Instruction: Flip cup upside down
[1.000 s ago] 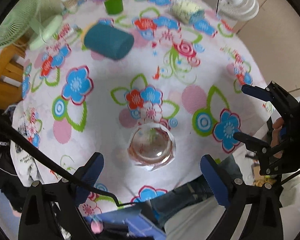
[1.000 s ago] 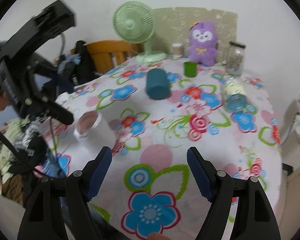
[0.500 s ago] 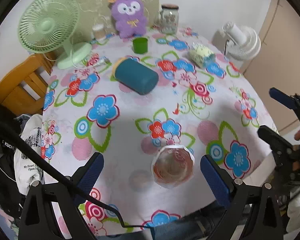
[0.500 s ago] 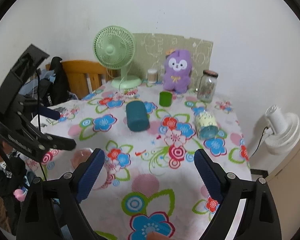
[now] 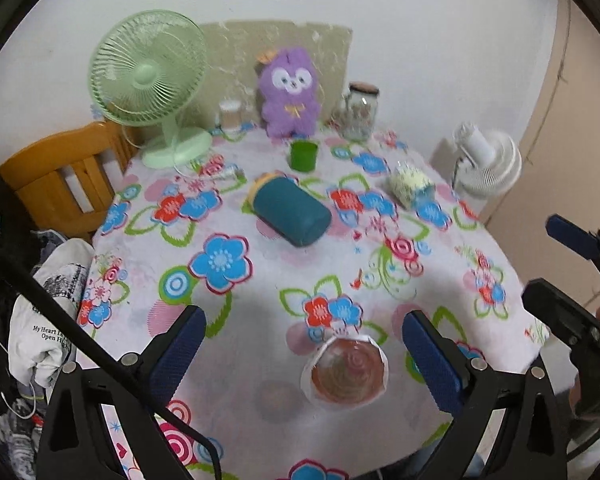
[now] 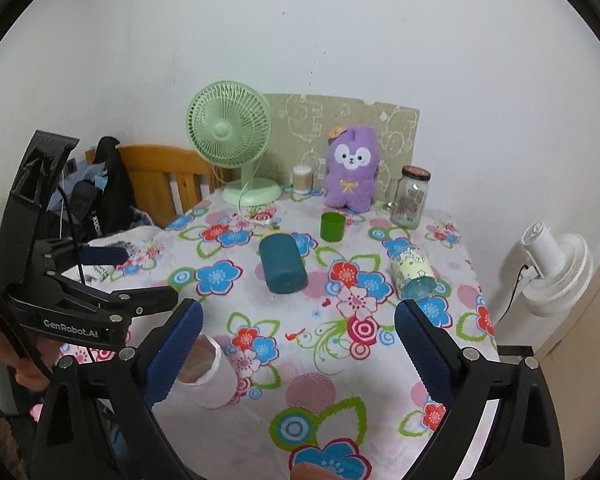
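Cup (image 5: pixel 345 373) btwn wide left gripper (image 5: pixel 303 354) jaws, untouched

Round table (image 6: pixel 380 392) under a white cloth with a flower print. Cup (image 5: pixel 345 374) stands near the front edge, its pinkish end facing up; can't tell if that's the mouth or the base. Teal cylinder (image 6: pixel 282 264) lies on its side mid-table. Green cup (image 6: pixel 332 227) stands upright behind it. Yellow-patterned bottle (image 6: pixel 413 274) lies on its side to the right. At the back edge: green fan (image 6: pixel 230 130) on its base, small capped container (image 6: pixel 302 179), purple plush (image 6: pixel 351 170) sitting upright, glass jar (image 6: pixel 411 196) with lid. Fan cord trails across the cloth near the teal cylinder.
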{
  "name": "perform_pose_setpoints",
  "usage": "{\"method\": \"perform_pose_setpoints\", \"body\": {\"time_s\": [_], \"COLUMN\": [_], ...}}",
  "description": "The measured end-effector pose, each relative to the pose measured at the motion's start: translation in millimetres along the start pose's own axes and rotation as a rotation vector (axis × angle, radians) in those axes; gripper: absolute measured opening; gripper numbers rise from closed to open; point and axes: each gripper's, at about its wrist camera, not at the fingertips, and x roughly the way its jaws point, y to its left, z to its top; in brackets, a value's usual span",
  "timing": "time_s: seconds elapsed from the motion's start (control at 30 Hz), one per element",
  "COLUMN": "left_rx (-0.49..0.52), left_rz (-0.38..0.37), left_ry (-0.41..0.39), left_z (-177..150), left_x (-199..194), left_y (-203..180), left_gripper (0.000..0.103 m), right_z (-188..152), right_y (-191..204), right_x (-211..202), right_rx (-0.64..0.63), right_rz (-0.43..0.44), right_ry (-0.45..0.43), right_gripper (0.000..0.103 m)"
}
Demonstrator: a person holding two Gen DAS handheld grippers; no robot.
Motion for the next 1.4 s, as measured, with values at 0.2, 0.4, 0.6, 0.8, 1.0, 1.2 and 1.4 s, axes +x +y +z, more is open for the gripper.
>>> {"method": "perform_pose_setpoints", "body": {"time_s": [0.2, 0.4, 0.6, 0.8, 1.0, 1.2, 1.4], "left_rx": [-0.075, -0.103, -0.119, -0.131, -0.135, -0.135, -0.135], "left_rz": [0.018, 0.057, 0.062, 0.057, 0.05, 0.049, 0.047], "left_ry": [-0.106, -0.21, -0.271, -0.312, -0.316, -0.312, -0.31], "left_z": [-8.0, -19.1, -32.8, -38.2, -38.6, -38.3, -38.7], "left_x": [-6.7, -12.8, -18.2, -22.1, -22.0, -19.7, -18.7], "left_y": [8.6, 9.3, 1.0, -1.7, -1.8, -2.9, -2.6], "left_gripper": [0.102, 0.103, 0.103, 0.103, 0.103, 0.103, 0.103], "right_z": [1.5, 1.7, -1.4, -3.7, -6.0, -8.1, -9.1], "right_y": [7.7, 17.0, 26.8, 28.9, 28.2, 27.4, 26.2], "right_x": [-5.8, -12.6, -18.1, -16.5, -13.5, -9.1, -7.4], "right_rx": [0.003, 0.0, -0.008, -0.004, 0.006, 0.008, 0.012], "right_rz": [-0.025, -0.046, -0.066, -0.069, -0.065, -0.07, -0.071], "right_ry": [-0.021, -0.043, -0.064, -0.056, -0.048, -0.037, -0.033], "right_gripper": [0.098, 0.102, 0.103, 0.103, 0.103, 0.103, 0.103]}}
